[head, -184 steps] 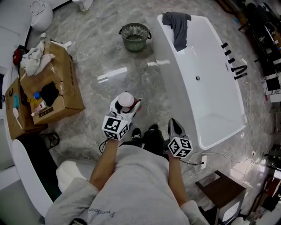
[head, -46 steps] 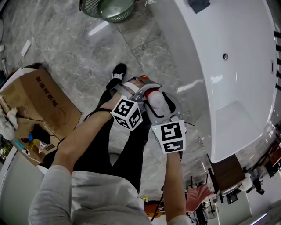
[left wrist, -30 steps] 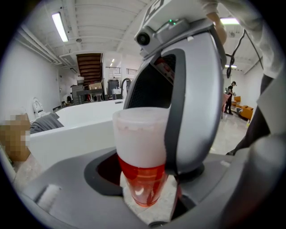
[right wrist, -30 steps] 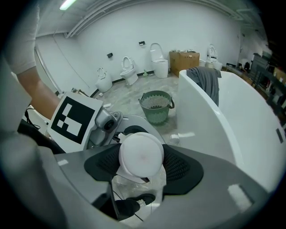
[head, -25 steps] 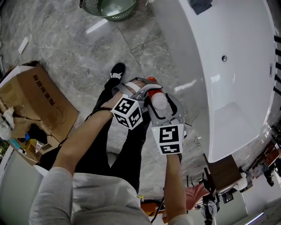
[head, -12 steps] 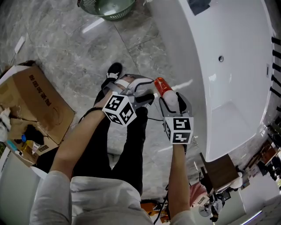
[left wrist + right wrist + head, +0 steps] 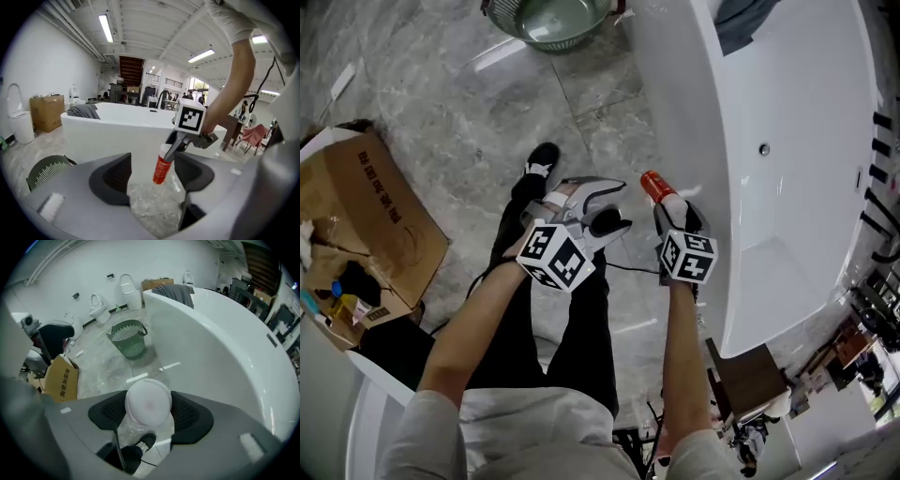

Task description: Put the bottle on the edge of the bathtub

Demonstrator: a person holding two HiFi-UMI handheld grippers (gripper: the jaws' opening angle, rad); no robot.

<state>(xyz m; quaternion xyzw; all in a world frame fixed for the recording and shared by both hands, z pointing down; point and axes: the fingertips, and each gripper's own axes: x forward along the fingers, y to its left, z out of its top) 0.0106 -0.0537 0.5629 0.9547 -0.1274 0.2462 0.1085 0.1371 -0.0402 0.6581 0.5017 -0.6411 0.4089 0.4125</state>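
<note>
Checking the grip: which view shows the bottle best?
The left gripper view: the bottle shows side-on, held by the right gripper. The head view shows only its red end. The right gripper view shows just its round white end between the jaws.

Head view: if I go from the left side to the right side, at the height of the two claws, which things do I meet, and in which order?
cardboard box → left claw, open and empty → bottle, held in the right claw → bathtub
</note>
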